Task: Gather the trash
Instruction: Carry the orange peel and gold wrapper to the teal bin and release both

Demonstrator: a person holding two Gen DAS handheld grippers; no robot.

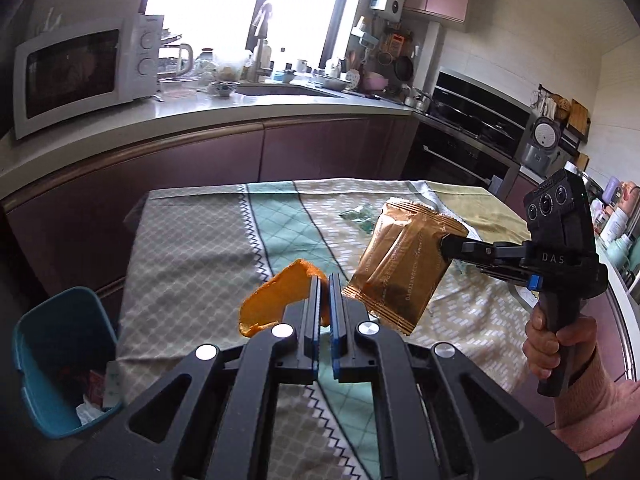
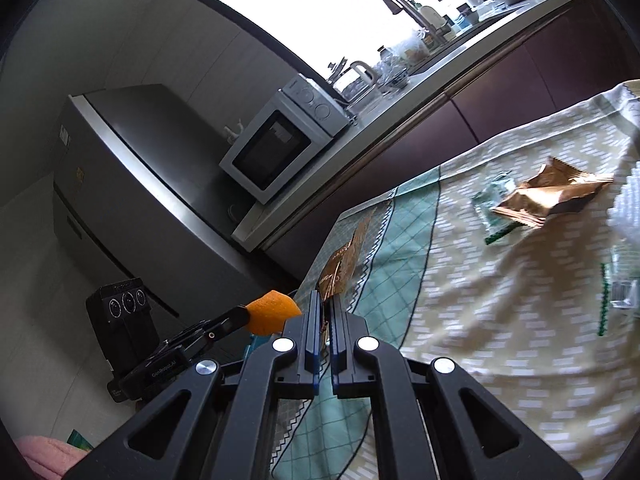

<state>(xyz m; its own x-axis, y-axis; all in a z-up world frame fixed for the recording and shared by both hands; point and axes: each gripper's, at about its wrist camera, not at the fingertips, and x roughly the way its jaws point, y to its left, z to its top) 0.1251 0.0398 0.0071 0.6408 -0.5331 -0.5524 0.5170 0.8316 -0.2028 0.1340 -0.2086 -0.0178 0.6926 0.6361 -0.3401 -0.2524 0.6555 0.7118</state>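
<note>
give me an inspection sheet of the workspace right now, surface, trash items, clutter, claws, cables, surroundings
Surface: patterned tablecloth covers the table.
Job's things: orange peel in left claw; gold wrapper in right claw; second gold wrapper and green wrapper lie on the cloth; teal bin beside the table holds scraps.
Clutter: clear packet at the cloth's edge.
Claws: both shut on their items.
Cables: nothing seen.
Surroundings: microwave, sink counter.

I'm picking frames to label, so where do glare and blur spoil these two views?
Left wrist view: the window is blown out white, while the bronze wrapper and orange peel stay sharp. Right wrist view: the window glares too, and the tablecloth is motion-smeared.
</note>
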